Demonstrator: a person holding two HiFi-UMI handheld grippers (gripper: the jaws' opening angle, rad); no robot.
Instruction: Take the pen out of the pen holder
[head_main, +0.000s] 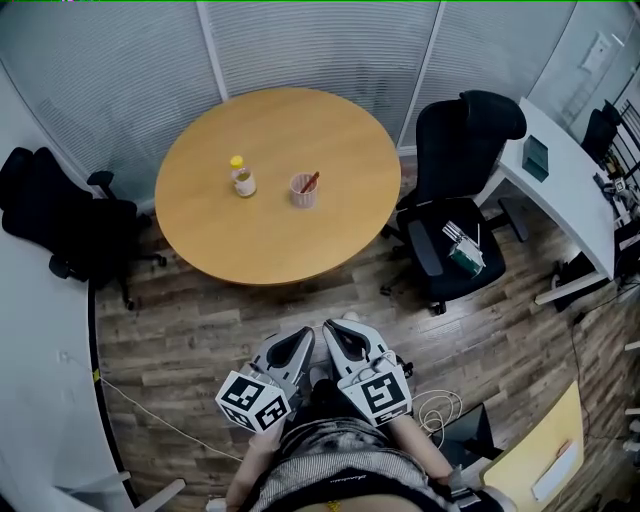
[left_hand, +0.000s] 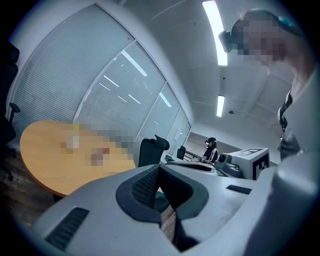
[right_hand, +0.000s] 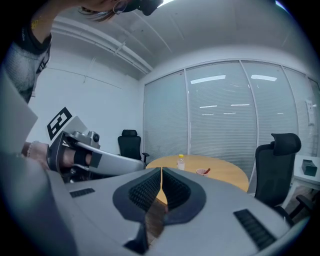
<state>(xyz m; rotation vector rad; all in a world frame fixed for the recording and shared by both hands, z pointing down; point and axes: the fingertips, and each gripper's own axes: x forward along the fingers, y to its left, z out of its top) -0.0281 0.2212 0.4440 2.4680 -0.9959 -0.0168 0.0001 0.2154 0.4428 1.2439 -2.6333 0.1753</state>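
A pink pen holder (head_main: 302, 189) stands near the middle of the round wooden table (head_main: 270, 240), with a red pen (head_main: 311, 181) leaning out of it. In the right gripper view the pen holder (right_hand: 202, 172) shows small and far off. Both grippers hang close to the person's body, well short of the table. The left gripper (head_main: 297, 343) is shut with nothing in it, and so is the right gripper (head_main: 331, 335). In the left gripper view the left gripper (left_hand: 159, 170) has its pads together, and the table's objects are blurred out.
A small bottle with a yellow cap (head_main: 242, 178) stands left of the pen holder. Black office chairs sit at the left (head_main: 60, 215) and at the right (head_main: 455, 200) of the table. A white desk (head_main: 565, 190) runs along the right. Cables (head_main: 435, 408) lie on the wooden floor.
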